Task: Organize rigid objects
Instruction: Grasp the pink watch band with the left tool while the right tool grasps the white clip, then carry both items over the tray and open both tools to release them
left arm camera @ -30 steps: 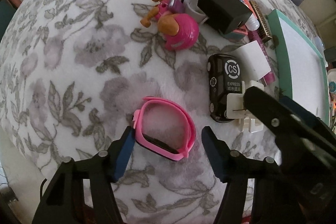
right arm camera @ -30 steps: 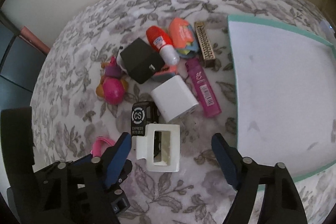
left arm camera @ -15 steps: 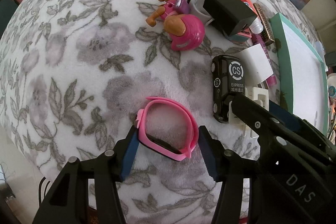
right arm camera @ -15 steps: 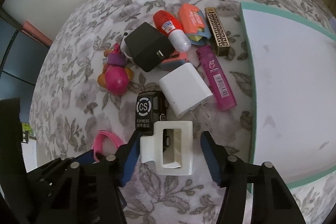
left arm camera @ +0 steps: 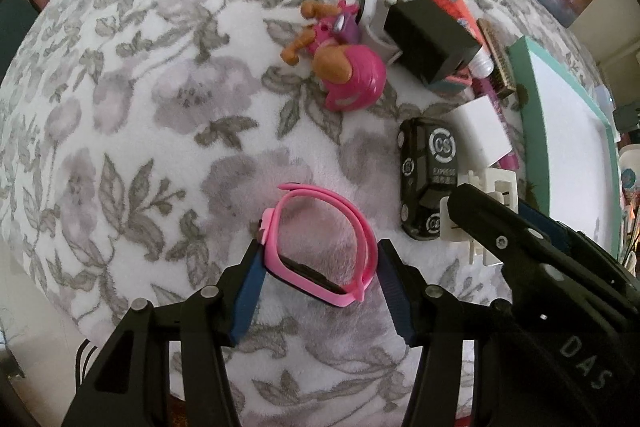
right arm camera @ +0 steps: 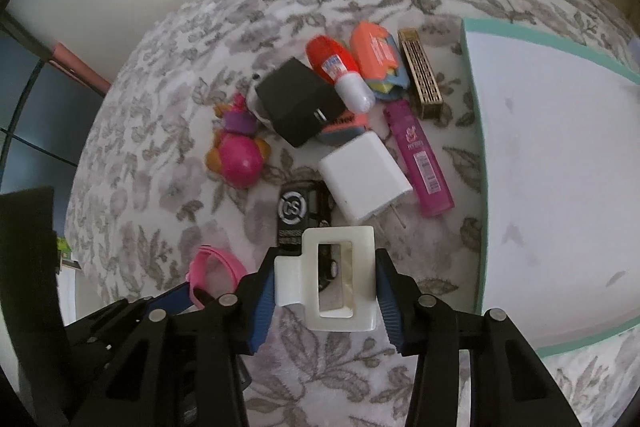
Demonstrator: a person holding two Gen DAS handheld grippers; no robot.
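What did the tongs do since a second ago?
Both have just been closing. The left tongs closed in around the pink band, touching its sides. The right tongs squeezed shut on the white hair clip. The toys, chargers and tray stayed put.

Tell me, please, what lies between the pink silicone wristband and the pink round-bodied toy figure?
Nothing: in the left wrist view, only bare floral cloth lies between the pink silicone wristband and the pink round-bodied toy figure.
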